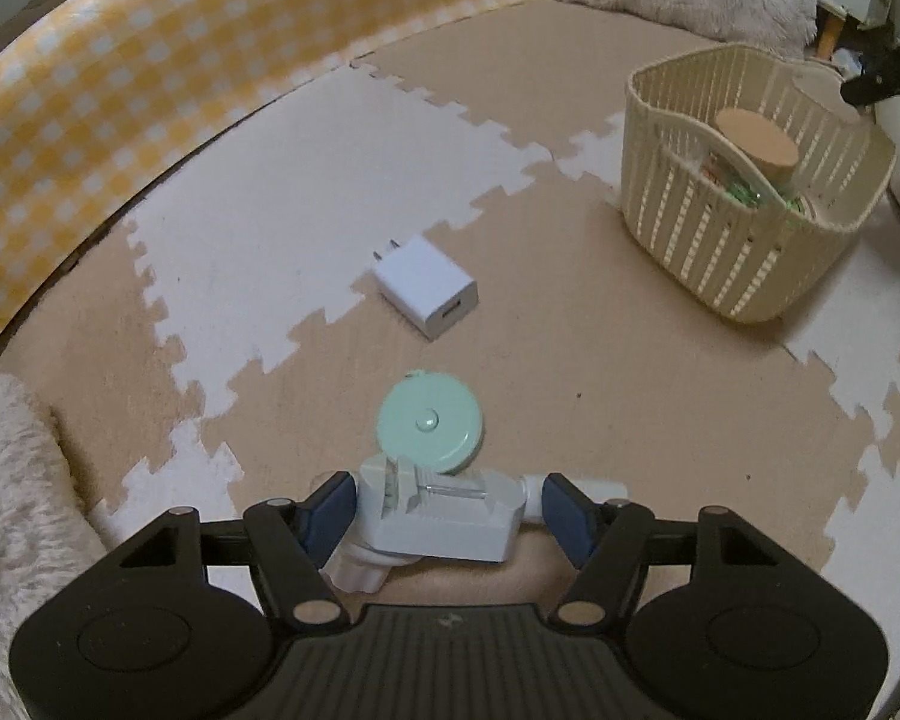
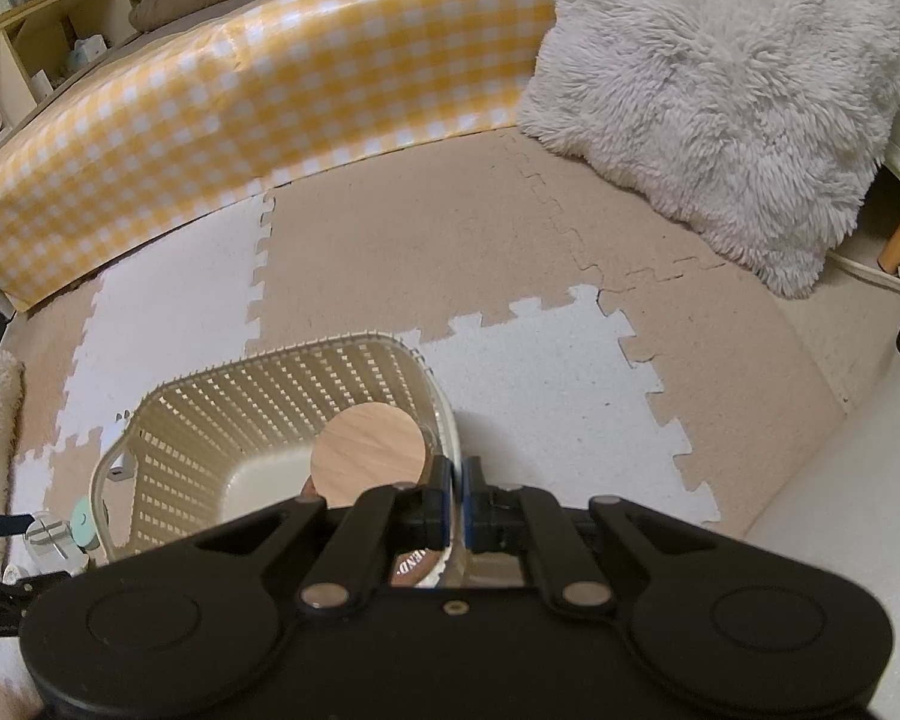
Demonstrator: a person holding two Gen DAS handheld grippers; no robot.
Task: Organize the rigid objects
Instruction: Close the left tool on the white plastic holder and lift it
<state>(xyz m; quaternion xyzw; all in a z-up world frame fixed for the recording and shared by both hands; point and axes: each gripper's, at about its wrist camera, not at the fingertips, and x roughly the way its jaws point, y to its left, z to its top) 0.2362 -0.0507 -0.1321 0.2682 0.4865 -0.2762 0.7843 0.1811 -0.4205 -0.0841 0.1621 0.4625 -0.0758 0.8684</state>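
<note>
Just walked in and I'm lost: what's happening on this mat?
Someone is tidying small objects into the cream basket using handheld tongs. The left tongs are open around a white plastic fixture on the mat, beside a mint tape measure. The right tongs are pinched on the basket's rim, near a wooden-lidded jar inside. A white charger lies loose.

Floor mat [image 1: 630, 360]: charger [image 1: 424, 286] at centre; tape measure [image 1: 429, 427] just before it, touching the clip device [image 1: 444, 510] nearest the camera. Basket [image 1: 744, 252] well apart to the right, holding a lidded jar [image 1: 756, 141]. Checked panel [image 1: 150, 78] behind; fluffy cushion [image 2: 720, 102] behind the basket.
</note>
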